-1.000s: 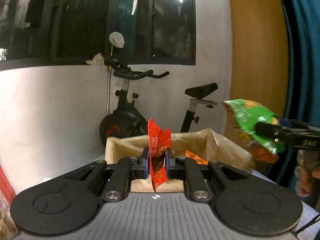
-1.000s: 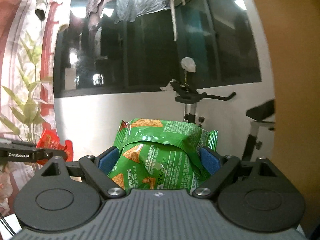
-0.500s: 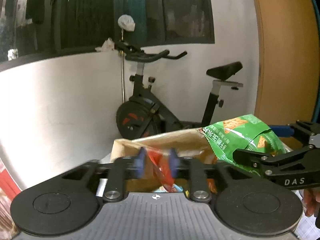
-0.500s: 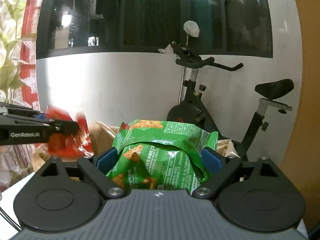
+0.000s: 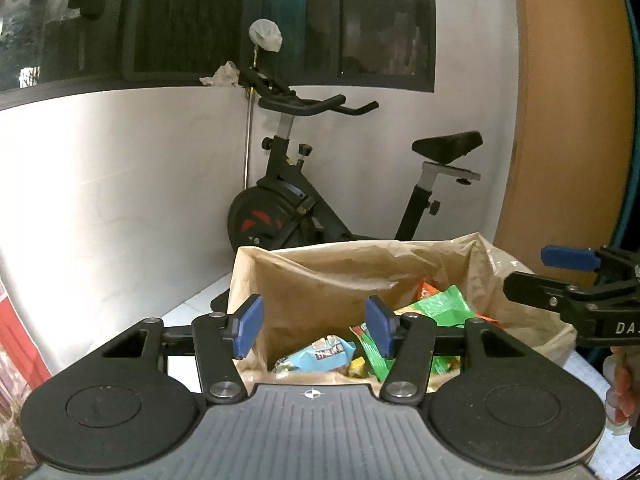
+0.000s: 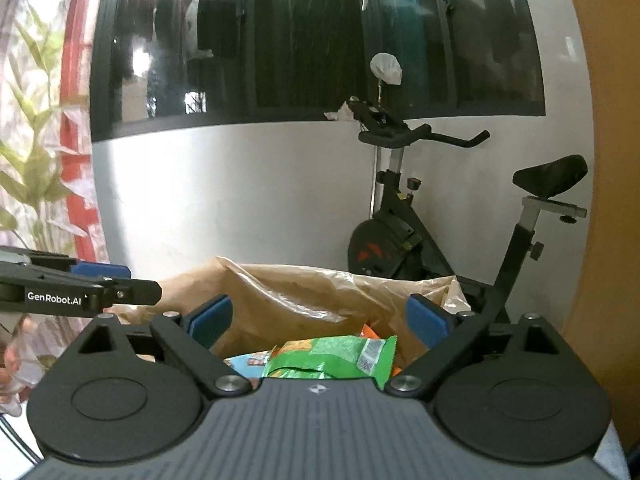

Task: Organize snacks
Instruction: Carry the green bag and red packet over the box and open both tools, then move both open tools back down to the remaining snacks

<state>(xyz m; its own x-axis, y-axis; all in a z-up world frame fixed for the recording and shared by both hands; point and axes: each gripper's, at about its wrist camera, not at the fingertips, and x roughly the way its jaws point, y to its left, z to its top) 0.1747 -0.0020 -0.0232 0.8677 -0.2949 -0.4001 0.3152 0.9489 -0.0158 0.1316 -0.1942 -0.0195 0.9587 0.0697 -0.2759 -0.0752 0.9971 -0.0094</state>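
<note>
exposure: indoor, moderately bright, both views usable
source: lamp reflections in the dark window point(image 5: 240, 20), top edge of the left wrist view, left part of the right wrist view
wall: white wall point(image 5: 120, 184) evenly lit, soft falloff toward lower left
glare: sheen on paper bag point(image 6: 304, 300) liner
shadows: soft, deep inside bag
distortion: strong fisheye, window frame and orange panel point(image 5: 568, 100) bow at edges
blur: curtain point(image 6: 36, 140) at left edge smeared; centre sharp

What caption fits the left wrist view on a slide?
Left gripper, jaws opening and empty, above a paper-lined box of snack packets, right gripper alongside.
</note>
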